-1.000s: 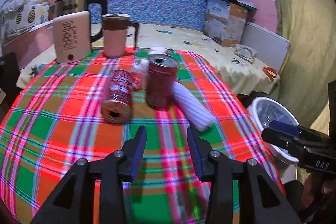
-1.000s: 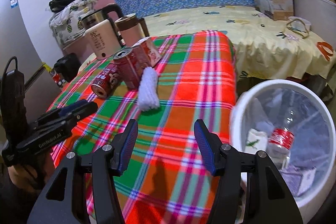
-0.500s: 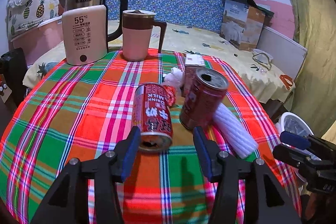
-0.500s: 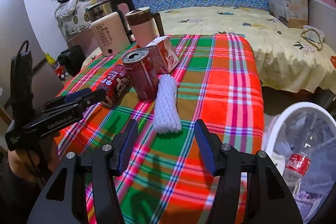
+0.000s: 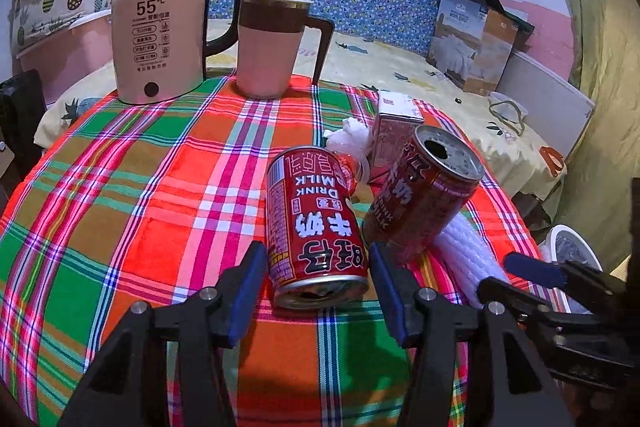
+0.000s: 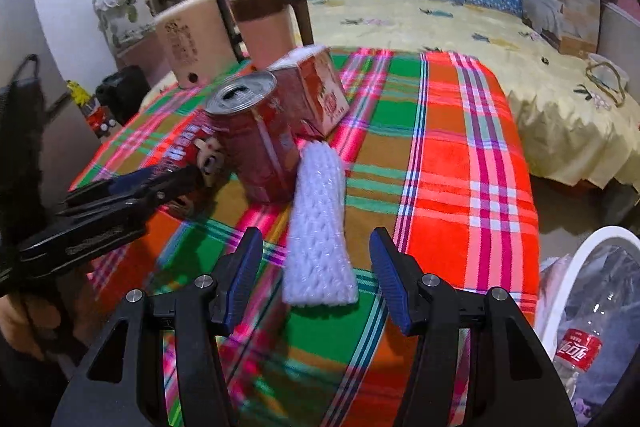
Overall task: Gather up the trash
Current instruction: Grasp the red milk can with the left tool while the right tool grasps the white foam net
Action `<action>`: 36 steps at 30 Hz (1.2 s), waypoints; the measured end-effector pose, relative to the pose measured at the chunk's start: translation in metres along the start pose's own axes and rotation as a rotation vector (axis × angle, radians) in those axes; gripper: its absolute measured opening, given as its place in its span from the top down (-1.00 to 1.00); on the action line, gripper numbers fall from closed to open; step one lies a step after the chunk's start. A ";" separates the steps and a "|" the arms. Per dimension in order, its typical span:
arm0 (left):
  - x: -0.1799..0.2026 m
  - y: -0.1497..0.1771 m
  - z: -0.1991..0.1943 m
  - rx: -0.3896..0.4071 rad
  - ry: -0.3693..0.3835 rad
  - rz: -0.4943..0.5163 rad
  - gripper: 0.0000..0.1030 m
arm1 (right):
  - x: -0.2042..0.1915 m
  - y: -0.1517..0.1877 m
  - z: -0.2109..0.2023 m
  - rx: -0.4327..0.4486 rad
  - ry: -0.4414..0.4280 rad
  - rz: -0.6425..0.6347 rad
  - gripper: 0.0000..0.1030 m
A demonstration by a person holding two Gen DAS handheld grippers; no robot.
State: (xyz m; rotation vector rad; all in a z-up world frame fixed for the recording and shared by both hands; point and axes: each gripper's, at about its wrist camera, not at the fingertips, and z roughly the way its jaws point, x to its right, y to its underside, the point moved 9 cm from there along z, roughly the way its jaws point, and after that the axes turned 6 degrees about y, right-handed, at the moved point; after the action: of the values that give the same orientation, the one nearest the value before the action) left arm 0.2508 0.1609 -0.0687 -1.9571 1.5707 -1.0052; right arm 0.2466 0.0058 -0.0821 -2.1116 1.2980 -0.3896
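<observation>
A red milk-drink can lies on its side on the plaid table. Its near end sits between the fingers of my left gripper, which is open, with the pads just off the can. To its right a second red can stands upright with an open top. A white foam sleeve lies beside that upright can. My right gripper is open, with the sleeve's near end between its fingertips. A small red-and-white carton and a crumpled white tissue sit behind the cans.
A pink kettle and a pink lidded mug stand at the table's far edge. A white bin off the right edge holds a plastic bottle and other rubbish. A yellow-covered bed lies beyond.
Both grippers have moved forward and slightly down over the table. The left jaws have widened and now flank the lying can. The foam sleeve now lies between the right fingertips.
</observation>
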 end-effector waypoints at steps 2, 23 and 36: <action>0.001 -0.001 -0.001 0.003 0.004 0.003 -0.06 | 0.001 0.002 0.002 -0.010 -0.011 0.011 0.07; 0.031 0.034 -0.046 0.038 0.054 0.002 -0.05 | 0.021 0.039 -0.048 0.018 -0.034 0.086 0.47; 0.065 0.061 -0.070 0.026 0.100 0.044 -0.05 | 0.036 0.052 -0.075 0.051 -0.009 0.123 0.47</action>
State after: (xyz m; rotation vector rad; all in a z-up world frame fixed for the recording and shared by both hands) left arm 0.1648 0.0894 -0.0505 -1.8727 1.6388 -1.1153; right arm 0.1869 -0.0688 -0.0604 -1.9777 1.3909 -0.3566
